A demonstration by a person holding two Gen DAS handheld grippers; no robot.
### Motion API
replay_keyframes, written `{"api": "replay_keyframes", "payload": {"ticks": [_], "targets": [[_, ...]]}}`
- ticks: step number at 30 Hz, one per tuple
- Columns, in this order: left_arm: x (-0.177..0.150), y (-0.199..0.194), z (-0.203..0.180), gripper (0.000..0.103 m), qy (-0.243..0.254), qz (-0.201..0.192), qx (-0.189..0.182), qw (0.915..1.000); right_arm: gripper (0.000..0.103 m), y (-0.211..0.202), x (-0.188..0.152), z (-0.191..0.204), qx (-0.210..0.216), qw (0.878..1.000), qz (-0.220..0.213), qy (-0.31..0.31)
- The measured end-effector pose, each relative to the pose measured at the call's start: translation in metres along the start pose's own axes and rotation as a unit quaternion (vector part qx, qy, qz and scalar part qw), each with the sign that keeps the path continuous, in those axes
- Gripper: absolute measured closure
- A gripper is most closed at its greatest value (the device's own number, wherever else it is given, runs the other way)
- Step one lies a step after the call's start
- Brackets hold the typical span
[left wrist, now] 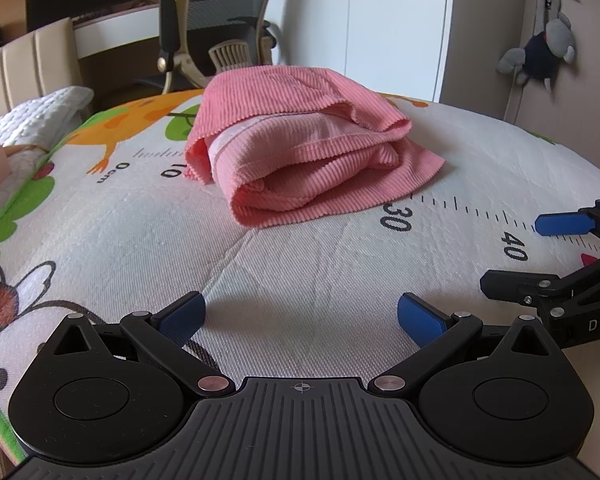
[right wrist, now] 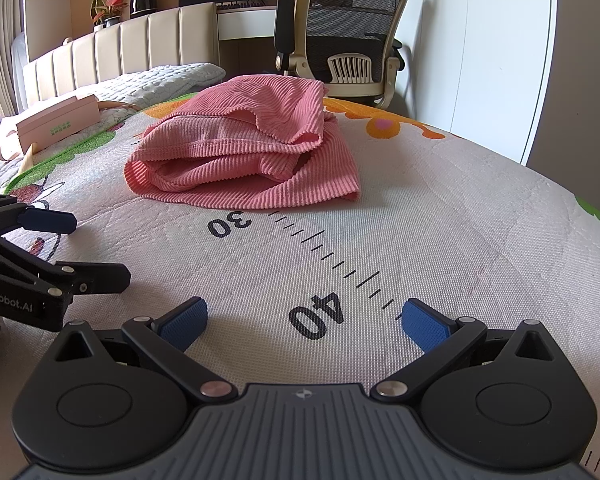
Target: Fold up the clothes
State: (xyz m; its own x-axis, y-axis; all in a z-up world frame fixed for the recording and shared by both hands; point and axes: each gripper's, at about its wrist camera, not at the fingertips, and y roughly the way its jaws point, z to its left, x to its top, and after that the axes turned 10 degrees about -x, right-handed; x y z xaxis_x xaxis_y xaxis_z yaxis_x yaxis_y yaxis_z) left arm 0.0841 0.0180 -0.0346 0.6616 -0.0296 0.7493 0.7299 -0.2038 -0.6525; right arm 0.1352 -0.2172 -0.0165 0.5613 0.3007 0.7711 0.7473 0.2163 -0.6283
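Two grippers hover low over the bed, both w/ fingers spread wide & nothing between them. Far L edge of the bed: a pink box (right wrist: 56, 124) lies on the mat, white quilted pillow (right wrist: 160, 82) behind it nr the beige headboard (right wrist: 120, 48). L gripper (left wrist: 300, 318) sits over the printed play mat (left wrist: 280, 280), blue fingers (left wrist: 182, 318) released, well short of the cloth. Mid-bed, toward the far edge: pink ribbed garment (left wrist: 300, 148), loosely folded into a bundle, top layer flopped over, lying across the mat's ruler print btw the "10" & "30" marks. R gripper (right wrist: 304, 320) hangs above the "40" mark, fingers (right wrist: 426, 326) likewise apart, empty. Beyond the far edge: mesh office chair (right wrist: 340, 28); grey plush toy (left wrist: 544, 52) hangs on the wall at R.
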Motion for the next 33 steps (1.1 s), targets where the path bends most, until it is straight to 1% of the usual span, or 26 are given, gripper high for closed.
{"api": "replay_keyframes", "payload": {"ticks": [11, 33], "targets": [[-0.0016, -0.0017, -0.0014, 0.0, 0.0, -0.002, 0.005, 1.0, 0.0, 0.0001, 0.0002, -0.0004, 0.0, 1.0, 0.0, 0.0], [-0.002, -0.0022, 0.0, 0.0, -0.004, -0.004, 0.0, 1.0, 0.0, 0.0005, 0.0001, -0.0011, -0.001, 1.0, 0.0, 0.0]]}}
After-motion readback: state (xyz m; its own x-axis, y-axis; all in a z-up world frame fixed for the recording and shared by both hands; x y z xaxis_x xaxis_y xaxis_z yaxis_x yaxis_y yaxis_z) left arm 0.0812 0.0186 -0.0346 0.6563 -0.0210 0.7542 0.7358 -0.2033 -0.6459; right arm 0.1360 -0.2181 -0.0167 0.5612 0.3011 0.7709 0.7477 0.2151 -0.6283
